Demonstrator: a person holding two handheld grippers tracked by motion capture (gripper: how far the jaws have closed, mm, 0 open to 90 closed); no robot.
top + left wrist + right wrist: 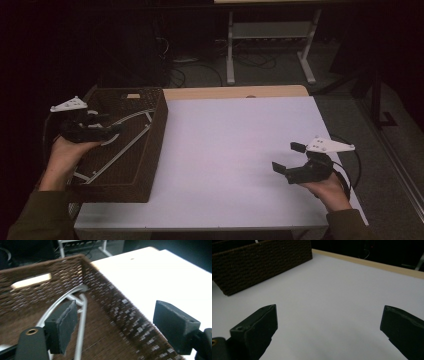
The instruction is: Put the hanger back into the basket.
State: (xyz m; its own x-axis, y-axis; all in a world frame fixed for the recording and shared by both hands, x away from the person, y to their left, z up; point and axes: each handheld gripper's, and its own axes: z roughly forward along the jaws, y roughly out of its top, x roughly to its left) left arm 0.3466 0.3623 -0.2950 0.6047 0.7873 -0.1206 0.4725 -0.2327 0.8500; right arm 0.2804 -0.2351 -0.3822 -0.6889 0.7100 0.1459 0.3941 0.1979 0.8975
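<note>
Black and spread apart, the pads of my left claw [115, 327] grip nothing; one pad hangs inside the woven brown basket [112, 315] and the other outside it, so the basket's near wall runs up between them without touching either. Just beyond the inner pad, on the basket floor, lies a white wire rack [81, 315], its curved rim and straight bars bending away from the claw. From above, my left claw [107, 127] sits over the basket's open top, my hand under it. Outward across the white surface [235, 150], well apart from the basket, my right claw [287, 157] hovers low, also released, its pads wide with bare surface between them and the basket's outer wall [262, 265] far ahead of it.
</note>
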